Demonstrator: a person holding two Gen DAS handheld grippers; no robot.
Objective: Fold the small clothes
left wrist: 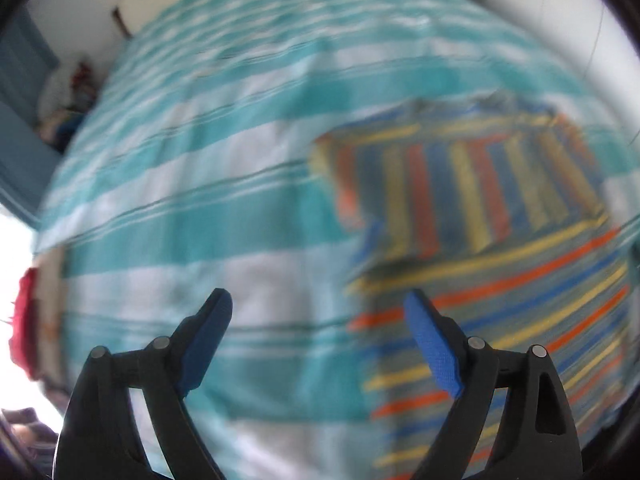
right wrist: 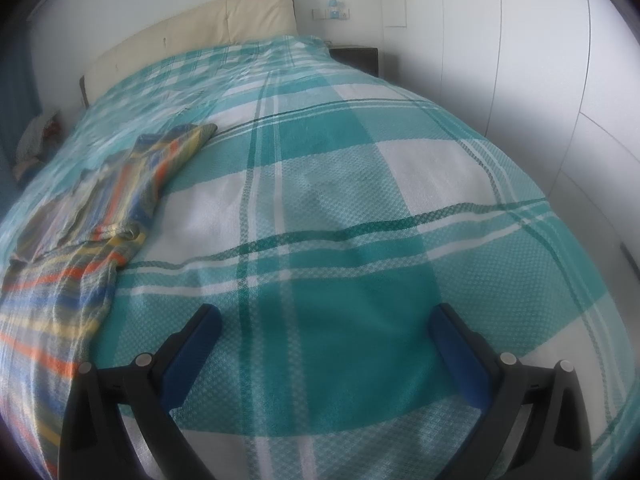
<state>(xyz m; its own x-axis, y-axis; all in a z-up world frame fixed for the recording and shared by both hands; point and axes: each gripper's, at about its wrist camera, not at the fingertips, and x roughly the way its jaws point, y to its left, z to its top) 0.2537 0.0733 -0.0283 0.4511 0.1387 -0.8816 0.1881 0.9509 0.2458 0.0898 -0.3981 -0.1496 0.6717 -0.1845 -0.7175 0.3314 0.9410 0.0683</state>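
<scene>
Both grippers up over the bed (right wrist: 360, 168), and both empty. The left gripper (left wrist: 318, 312) has its blue pads spread wide, nothing between them, hanging above the teal-and-white checked bedspread (left wrist: 192, 200). The left wrist view is smeared with blur. Just to its right lies the striped garment (left wrist: 500, 240), orange, yellow and blue bands, with one part laid over the rest so the stripes run crosswise to those below.

Over on the right wrist view, much sharper: the right gripper (right wrist: 325, 322) is spread just as wide, jaws apart over bare bedspread, touching no cloth. The striped garment sits off to its left, toward the near left edge of the bed, flat on the cover, its far end pointing up toward the cream headboard (right wrist: 208, 24). A dark nightstand (right wrist: 356, 58) stands at the bed's far right corner, with white wardrobe doors (right wrist: 540, 60) along the right side.
</scene>
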